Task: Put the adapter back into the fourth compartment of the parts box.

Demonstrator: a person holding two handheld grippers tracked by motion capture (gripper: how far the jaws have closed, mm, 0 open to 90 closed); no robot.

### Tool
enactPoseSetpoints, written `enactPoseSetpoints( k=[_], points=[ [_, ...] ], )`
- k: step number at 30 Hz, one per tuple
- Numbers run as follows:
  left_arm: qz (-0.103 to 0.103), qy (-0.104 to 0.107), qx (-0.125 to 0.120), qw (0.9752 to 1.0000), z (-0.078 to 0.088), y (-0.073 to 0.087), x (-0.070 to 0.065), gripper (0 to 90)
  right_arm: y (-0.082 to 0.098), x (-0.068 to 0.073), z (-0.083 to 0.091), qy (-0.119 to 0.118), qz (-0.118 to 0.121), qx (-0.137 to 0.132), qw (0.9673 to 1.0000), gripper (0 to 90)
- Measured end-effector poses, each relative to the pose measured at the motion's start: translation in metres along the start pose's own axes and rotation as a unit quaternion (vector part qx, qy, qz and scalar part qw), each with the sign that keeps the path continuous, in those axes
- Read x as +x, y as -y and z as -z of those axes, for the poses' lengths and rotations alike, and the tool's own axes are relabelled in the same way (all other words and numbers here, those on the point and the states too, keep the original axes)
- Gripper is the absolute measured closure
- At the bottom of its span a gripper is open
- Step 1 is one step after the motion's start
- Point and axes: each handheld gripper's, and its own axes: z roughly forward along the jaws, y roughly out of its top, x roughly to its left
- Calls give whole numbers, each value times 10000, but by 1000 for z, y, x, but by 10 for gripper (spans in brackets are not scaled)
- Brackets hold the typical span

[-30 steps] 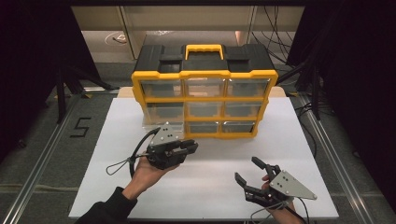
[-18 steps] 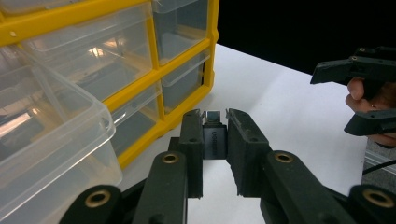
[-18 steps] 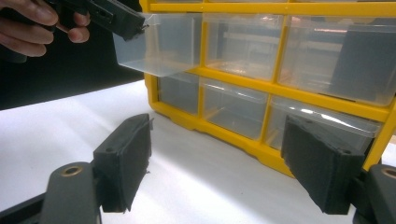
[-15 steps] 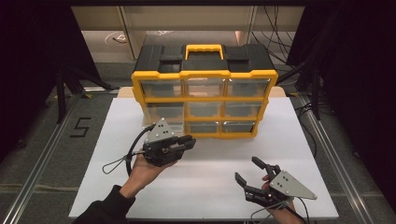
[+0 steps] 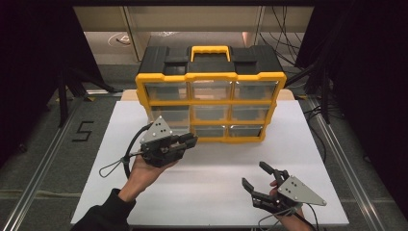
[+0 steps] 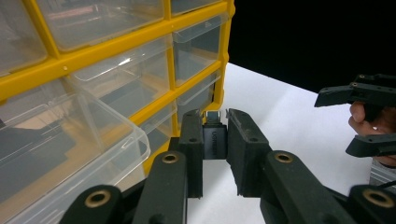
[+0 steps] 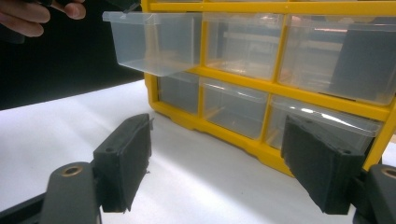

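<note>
A yellow organizer [image 5: 210, 96] with clear drawers and a black top stands at the back of the white table [image 5: 216, 168]. Its middle-left drawer [image 6: 70, 135] is pulled out; the drawer [image 7: 156, 42] looks empty from the right gripper view. My left gripper [image 5: 191, 141] hovers just in front of that drawer, shut on a small dark adapter [image 6: 215, 137] with a metal plug at its far end. My right gripper [image 5: 255, 177] rests low near the table's front right, jaws wide open with nothing between them [image 7: 219, 154].
The other drawers of the organizer [image 7: 280, 88] are pushed in. A cable [image 5: 115, 163] loops from the left gripper onto the table. Metal rails [image 5: 43, 163] run along both table sides, and the surroundings are dark.
My left gripper has crept slightly forward toward the organizer's left drawers, still holding the adapter. The right gripper has stayed put.
</note>
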Motion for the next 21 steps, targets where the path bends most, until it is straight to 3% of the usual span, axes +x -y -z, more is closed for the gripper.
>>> enactPoseSetpoints(
  k=[21],
  points=[
    [129, -223, -226, 9994, 11, -8, 13, 760, 0, 0, 0, -3, -1, 7, 10000, 254]
  ],
)
